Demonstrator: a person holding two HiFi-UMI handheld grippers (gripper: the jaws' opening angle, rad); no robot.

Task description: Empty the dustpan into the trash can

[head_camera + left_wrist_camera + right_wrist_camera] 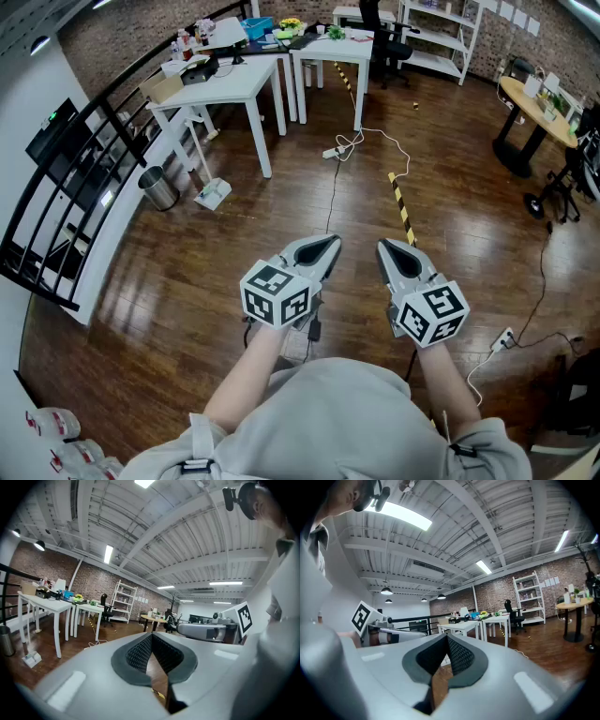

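A small metal trash can [157, 187] stands on the wood floor by the black railing, left of a white table. A white dustpan [213, 194] lies on the floor by that table's front leg, just right of the can. Both show small at the left edge of the left gripper view, the can [4, 640] and the dustpan [32, 658]. My left gripper [332, 243] and right gripper [383, 247] are held side by side in front of my body, far from both, level, each shut and holding nothing. Their pads meet at the tips [151, 635] [446, 637].
White tables [246, 80] with clutter stand at the back. A cable and power strip [336, 151] and yellow-black tape [401, 208] cross the floor ahead. A round table [536, 105] stands at right, with shelves [441, 33] behind and the railing [66, 178] along the left.
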